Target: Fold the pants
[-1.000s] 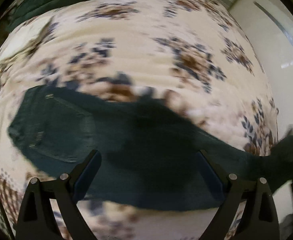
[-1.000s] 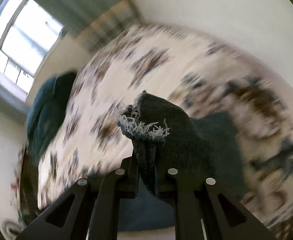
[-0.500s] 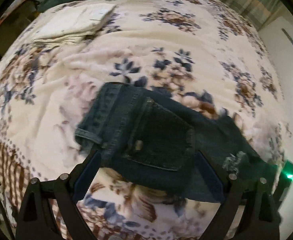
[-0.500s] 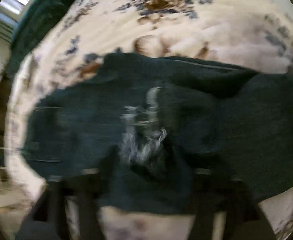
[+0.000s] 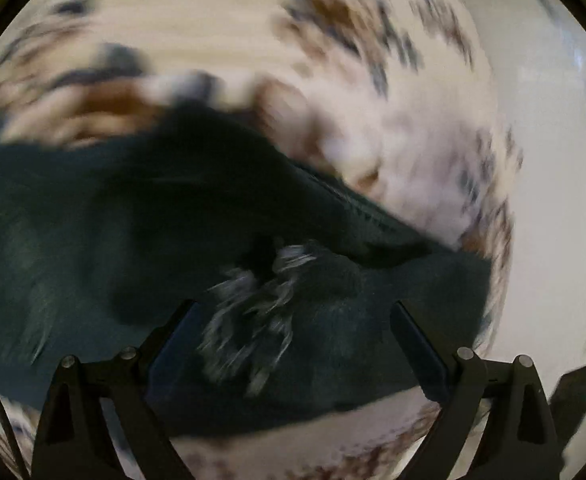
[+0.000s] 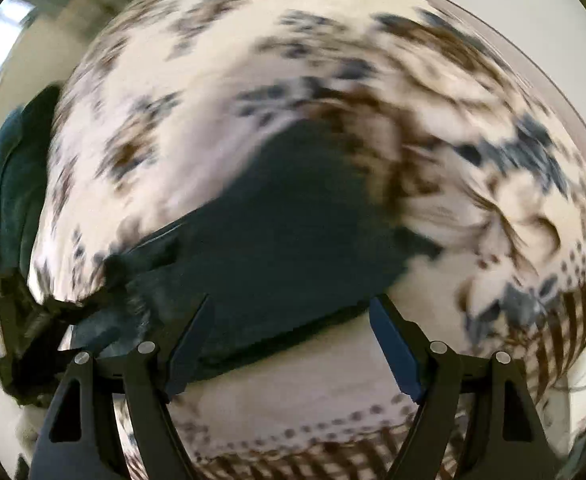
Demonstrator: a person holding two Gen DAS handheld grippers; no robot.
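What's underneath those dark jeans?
The jeans lie on a cream floral blanket, which shows all around them. Their frayed hem is folded onto the jeans themselves. What the blanket covers, and anything directly beneath the denim, is hidden.

Pants [image 5: 141,240] are lying flat on the blanket [image 5: 221,32], which covers the bed. In the left wrist view the frayed hem [image 5: 253,320] sits on top of the pants, right between the fingers of the left gripper [image 5: 293,344]. In the right wrist view the pants [image 6: 293,216] stretch off to the left, and the right gripper [image 6: 291,344] sits over their near edge. A heap of cloth [image 6: 13,184] lies at the blanket's far left edge.
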